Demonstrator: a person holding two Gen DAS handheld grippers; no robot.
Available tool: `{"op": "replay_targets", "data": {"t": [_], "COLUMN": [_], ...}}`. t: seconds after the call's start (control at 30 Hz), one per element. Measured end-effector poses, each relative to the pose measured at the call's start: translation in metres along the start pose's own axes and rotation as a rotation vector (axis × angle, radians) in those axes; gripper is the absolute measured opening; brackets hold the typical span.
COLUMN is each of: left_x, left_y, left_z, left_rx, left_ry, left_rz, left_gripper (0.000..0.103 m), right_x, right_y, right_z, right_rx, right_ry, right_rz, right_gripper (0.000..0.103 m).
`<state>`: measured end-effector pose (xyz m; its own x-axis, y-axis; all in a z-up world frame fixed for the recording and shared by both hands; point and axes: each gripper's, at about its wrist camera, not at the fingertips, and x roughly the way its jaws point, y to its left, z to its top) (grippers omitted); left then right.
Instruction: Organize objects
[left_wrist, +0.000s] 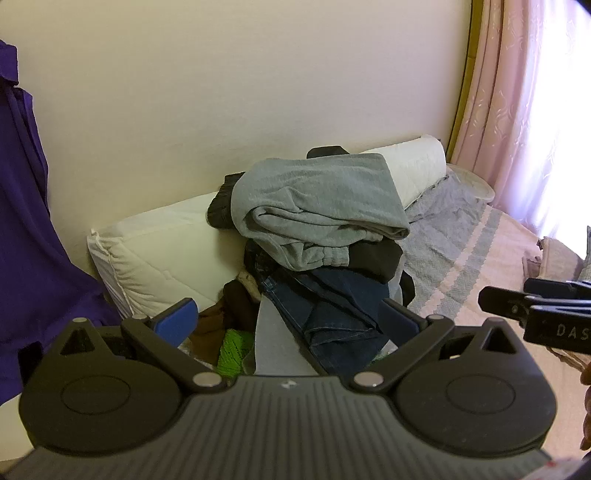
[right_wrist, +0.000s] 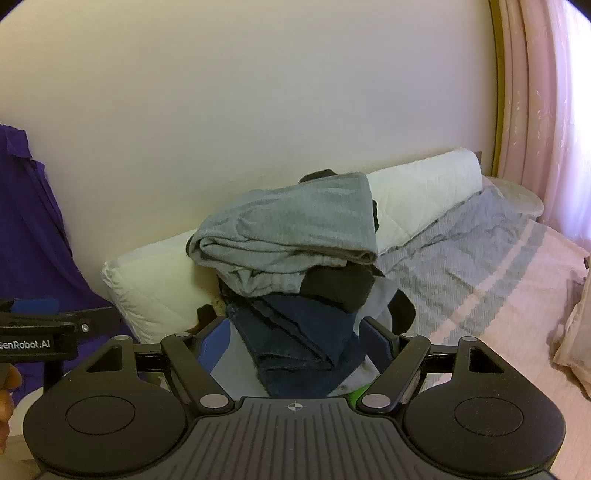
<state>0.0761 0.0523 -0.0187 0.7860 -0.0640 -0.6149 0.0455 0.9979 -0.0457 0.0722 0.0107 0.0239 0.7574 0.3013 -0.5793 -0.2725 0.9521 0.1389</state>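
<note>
Two tongs, left tongs (left_wrist: 286, 314) and right tongs (right_wrist: 295, 338), gape empty before one clothes pile (left_wrist: 317, 236) on the bed (left_wrist: 480, 266), two white pillows (left_wrist: 159, 251) against the wall (left_wrist: 221, 92).

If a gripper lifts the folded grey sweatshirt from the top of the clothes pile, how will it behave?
The folded grey sweatshirt is soft knit cloth, so it will probably droop and unfold. It looks bulky but likely light. It rests loosely on the uneven pile of dark clothes, so pushing may slide it off or topple the pile.
</note>
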Motion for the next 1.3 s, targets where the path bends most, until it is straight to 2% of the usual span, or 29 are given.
{"op": "replay_targets", "data": {"t": [0.43, 0.73, 0.9, 1.03, 1.1, 1.2, 1.3], "left_x": [-0.004, -0.010, -0.010, 0.013, 0.034, 0.074, 0.126], "left_y": [-0.005, -0.018, -0.015, -0.001, 0.008, 0.021, 0.032], "left_z": [-0.008, -0.027, -0.032, -0.018, -0.007, 0.012, 0.032], "left_rx": [-0.024, -0.066, -0.029, 0.027, 0.083, 0.176, 0.267], "left_ry": [0.019, 0.056, 0.051, 0.030, 0.016, 0.001, 0.002], "left_rz": [0.007, 0.031, 0.038, 0.049, 0.028, -0.061, -0.075], "left_gripper": [0.102, 0.102, 0.102, 0.102, 0.102, 0.102, 0.102], "right_x": [-0.003, -0.014, -0.009, 0.011, 0.027, 0.058, 0.103], "right_y": [-0.004, -0.025, -0.035, -0.032, -0.027, -0.019, -0.009], "right_z": [-0.005, -0.021, -0.023, -0.012, -0.002, 0.014, 0.028], "right_rx": [-0.007, -0.034, -0.057, -0.095, -0.138, -0.229, -0.343], "right_ry": [0.019, 0.050, 0.051, 0.034, 0.022, 0.010, 0.036], "right_rz": [0.015, 0.045, 0.056, 0.070, 0.079, 0.071, 0.043], "right_gripper": [0.074, 0.074, 0.074, 0.074, 0.074, 0.074, 0.074]}}
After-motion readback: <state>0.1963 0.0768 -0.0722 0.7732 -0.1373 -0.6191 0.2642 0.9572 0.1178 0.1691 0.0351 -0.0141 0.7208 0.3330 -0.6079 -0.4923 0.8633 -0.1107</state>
